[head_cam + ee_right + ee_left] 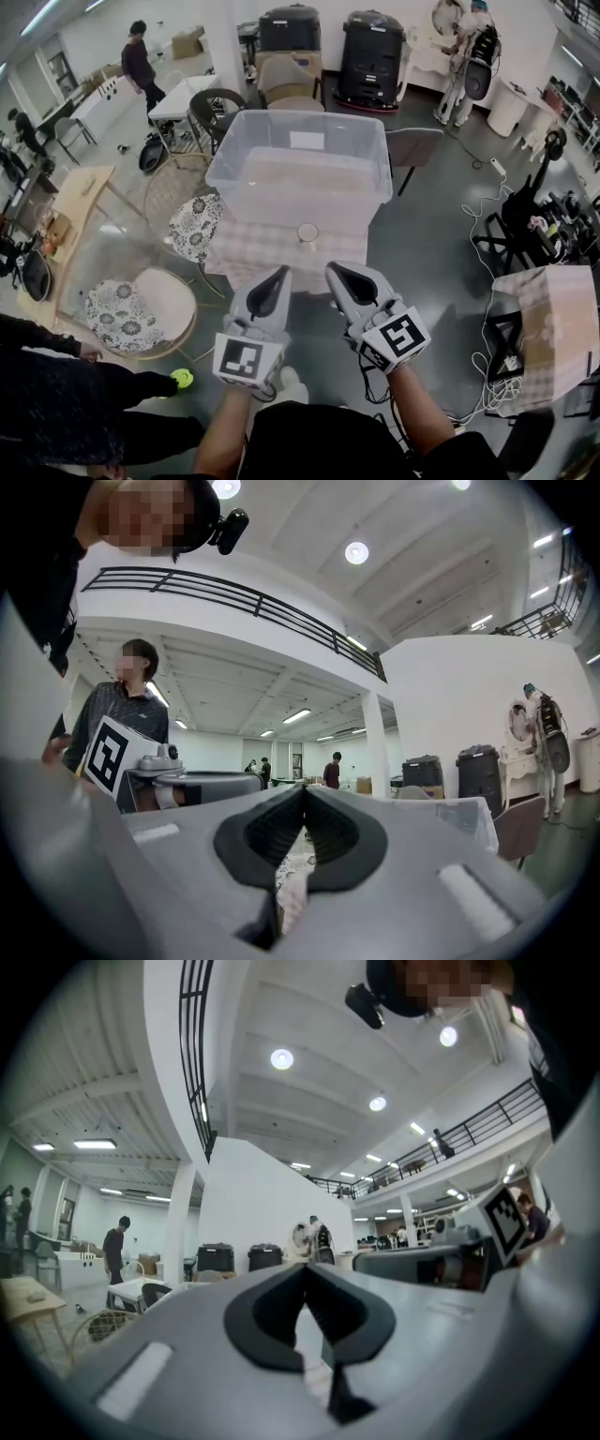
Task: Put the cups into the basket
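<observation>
Down at the left gripper (272,286) first: closed right up, dark pads pressed together, nothing caught between. Same over on the right gripper (349,281): pinched fully shut and empty, hovering side by side with its partner just short of the near edge of the table (239,258) under its pale pink checked cloth. Just beyond the two tips, one small clear glass cup (307,232), upright on the cloth, close in front of the near wall of the big clear plastic basket (281,183) but outside it. Looking into that basket: only the checked pattern showing through the bottom, no cup to be made out inside, though clear glass against clear plastic would be hard to spot. So, by the look of it, barely at the start: nothing loaded, one cup in sight waiting to be picked up, and no other cups visible anywhere on the table. As for writing: a white label (307,141) on the basket's far wall, too small to read; bold square black-and-white markers (246,360) on the gripper cubes, patterns only, no words; no brand name legible anywhere.
</observation>
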Motion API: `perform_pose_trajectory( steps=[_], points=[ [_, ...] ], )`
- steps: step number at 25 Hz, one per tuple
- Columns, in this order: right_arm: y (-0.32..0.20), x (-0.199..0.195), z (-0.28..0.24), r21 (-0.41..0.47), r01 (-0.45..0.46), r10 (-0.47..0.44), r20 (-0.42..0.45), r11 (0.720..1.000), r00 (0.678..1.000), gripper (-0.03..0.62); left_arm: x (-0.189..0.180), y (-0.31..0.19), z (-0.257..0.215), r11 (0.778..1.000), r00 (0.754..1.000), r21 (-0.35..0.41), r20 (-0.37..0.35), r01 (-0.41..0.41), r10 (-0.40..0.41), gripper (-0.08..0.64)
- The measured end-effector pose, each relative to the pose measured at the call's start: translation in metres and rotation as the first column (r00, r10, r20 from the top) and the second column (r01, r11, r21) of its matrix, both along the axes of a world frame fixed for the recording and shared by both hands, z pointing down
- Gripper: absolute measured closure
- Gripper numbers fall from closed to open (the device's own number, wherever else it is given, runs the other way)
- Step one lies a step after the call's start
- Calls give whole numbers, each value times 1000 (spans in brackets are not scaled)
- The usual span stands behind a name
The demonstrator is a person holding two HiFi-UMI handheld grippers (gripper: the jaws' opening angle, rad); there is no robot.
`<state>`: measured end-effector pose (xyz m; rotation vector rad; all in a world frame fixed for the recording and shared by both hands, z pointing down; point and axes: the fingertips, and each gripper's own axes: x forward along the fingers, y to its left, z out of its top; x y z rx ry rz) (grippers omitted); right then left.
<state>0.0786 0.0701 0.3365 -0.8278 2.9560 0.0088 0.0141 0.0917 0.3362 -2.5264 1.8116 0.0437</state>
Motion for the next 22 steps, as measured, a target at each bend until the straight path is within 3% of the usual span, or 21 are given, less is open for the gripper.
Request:
perform_pose_trajectory(
  steps=[10, 14, 22],
  points=[
    [-28, -43, -7, 10, -44, 44, -7, 999, 999, 591, -47, -30, -2, 999, 999, 22, 7, -48, 48, 555],
    [-37, -57, -5, 15, -66, 66, -8, 998, 998, 591, -62, -39, -4, 998, 998, 9, -21, -54, 54, 555],
    [-49, -72, -6, 18, -83, 84, -18, 996, 996, 591, -79, -53, -5, 998, 997, 13, -28, -68, 68, 555]
  ],
)
